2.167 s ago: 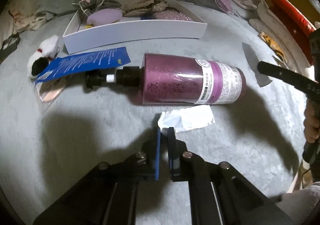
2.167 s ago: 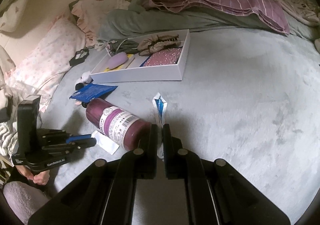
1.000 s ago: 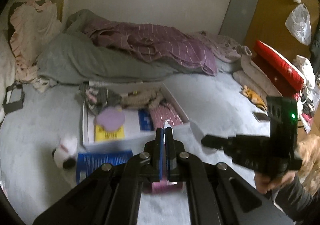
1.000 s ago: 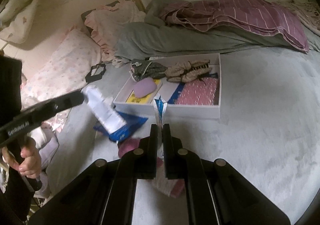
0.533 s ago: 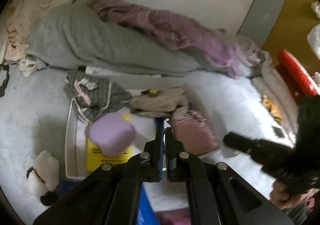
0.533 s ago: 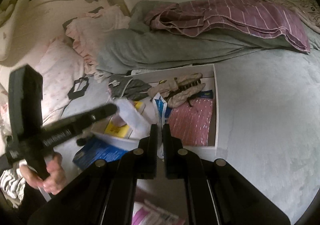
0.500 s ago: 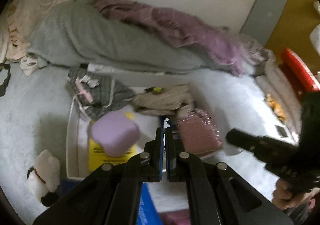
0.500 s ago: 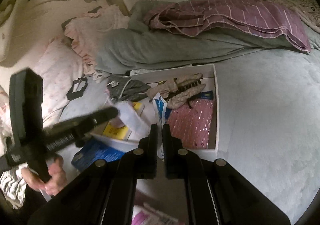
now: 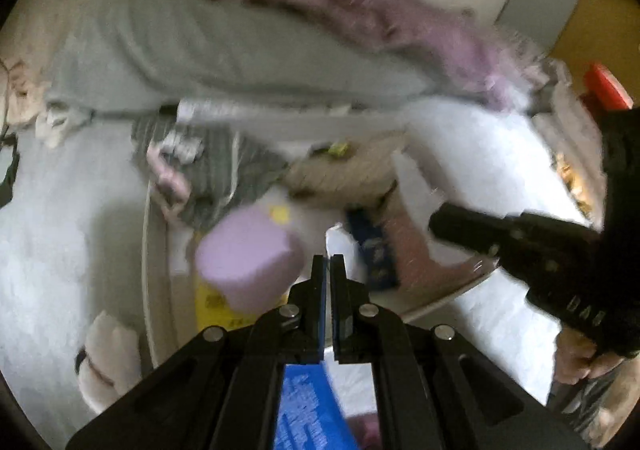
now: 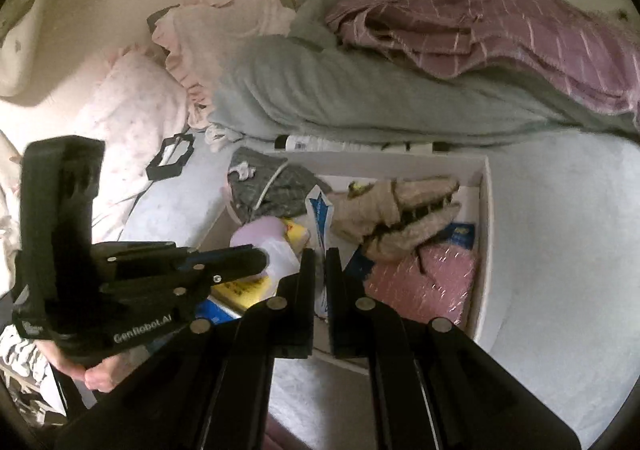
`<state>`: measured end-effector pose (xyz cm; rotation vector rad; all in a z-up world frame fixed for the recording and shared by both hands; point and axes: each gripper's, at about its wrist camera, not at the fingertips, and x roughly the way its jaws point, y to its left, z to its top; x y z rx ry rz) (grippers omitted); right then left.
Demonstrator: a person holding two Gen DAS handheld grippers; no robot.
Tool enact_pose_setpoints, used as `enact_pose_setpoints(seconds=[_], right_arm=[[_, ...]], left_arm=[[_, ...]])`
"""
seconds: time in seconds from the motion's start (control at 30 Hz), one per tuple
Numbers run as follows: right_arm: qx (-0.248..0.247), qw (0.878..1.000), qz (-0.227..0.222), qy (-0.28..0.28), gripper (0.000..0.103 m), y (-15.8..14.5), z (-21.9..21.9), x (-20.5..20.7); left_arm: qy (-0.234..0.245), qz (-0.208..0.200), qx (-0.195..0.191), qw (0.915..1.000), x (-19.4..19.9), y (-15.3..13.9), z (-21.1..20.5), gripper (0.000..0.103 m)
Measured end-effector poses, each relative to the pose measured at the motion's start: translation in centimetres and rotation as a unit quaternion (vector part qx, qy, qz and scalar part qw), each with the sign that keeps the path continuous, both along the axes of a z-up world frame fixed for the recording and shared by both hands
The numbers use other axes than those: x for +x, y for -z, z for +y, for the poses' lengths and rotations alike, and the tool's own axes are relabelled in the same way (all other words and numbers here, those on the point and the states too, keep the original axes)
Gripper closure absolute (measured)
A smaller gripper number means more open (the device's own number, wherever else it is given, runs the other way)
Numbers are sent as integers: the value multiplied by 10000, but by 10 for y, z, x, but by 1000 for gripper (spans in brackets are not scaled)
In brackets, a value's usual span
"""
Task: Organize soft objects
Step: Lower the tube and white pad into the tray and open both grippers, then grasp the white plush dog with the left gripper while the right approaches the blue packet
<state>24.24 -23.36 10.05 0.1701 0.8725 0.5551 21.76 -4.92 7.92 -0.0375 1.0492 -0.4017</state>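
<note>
Jaws beside "GenRobot.AI" left gripper [image 10: 264, 260]

White box [image 10: 485, 234] holding a lilac pouch [image 9: 248, 260], glittery pink pack [image 10: 424, 278], grey striped cloth [image 10: 276, 186]; purple-striped blanket [image 10: 500, 34] behind.

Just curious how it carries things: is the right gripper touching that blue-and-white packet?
Touching. Right wrist view: the blue-and-white packet sits pinched between the right gripper's fingers, over the white box.

"GenRobot.AI" — on left gripper [image 10: 262, 260]
</note>
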Motion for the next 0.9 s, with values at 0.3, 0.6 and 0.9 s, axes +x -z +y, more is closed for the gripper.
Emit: enact_pose_setpoints(seconds=[0.3,0.6,0.9], right_arm=[[-493,9986,124,-169,97,15,35,6],[-815,9966,78,82,76,8,33,2],[-202,9993,-94,306,48,-19,19,-7]], left_arm=[[349,112,70,9993,-5,6,-7,98],[149,-911,504,9945,-22,-23,8,37],[-843,-826,324,9925,-23,-39,37,19]])
